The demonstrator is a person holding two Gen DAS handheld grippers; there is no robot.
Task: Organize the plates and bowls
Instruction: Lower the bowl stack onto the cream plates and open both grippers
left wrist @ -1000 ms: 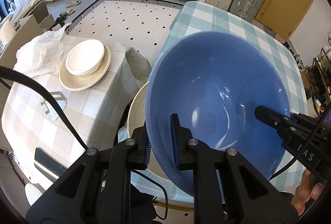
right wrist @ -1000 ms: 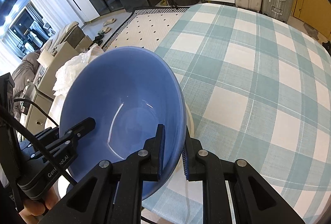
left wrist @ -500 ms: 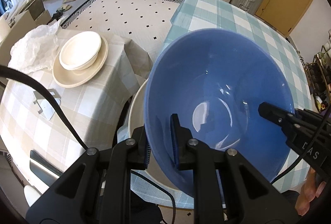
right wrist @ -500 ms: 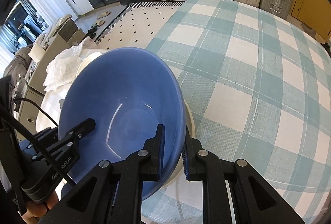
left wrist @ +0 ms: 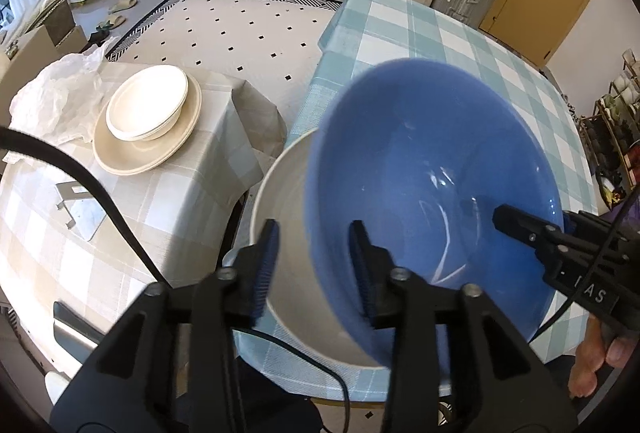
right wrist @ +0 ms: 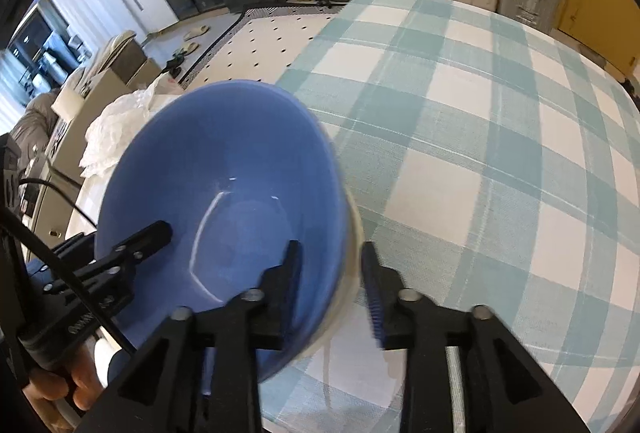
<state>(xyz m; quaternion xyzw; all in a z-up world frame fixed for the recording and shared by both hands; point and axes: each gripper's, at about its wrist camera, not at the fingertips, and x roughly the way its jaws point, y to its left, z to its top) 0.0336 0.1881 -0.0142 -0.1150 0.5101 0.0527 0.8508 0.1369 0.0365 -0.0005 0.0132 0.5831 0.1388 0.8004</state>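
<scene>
Both hand-held grippers, left [left wrist: 314,257] and right [right wrist: 330,273], are being held open, seemingly straddling opposite rims of the blue bowl [left wrist: 432,189].

The left gripper [left wrist: 314,265] stands with its jaws apart, straddling the near rim of the blue bowl [left wrist: 432,201], which sits tilted in a white bowl [left wrist: 286,233] on the teal-checked surface [left wrist: 404,29]. The right gripper [left wrist: 508,219] reaches in at the bowl's far side. On the beige-checked surface [left wrist: 180,201], a cream bowl [left wrist: 146,103] rests on a cream plate [left wrist: 132,157].
</scene>
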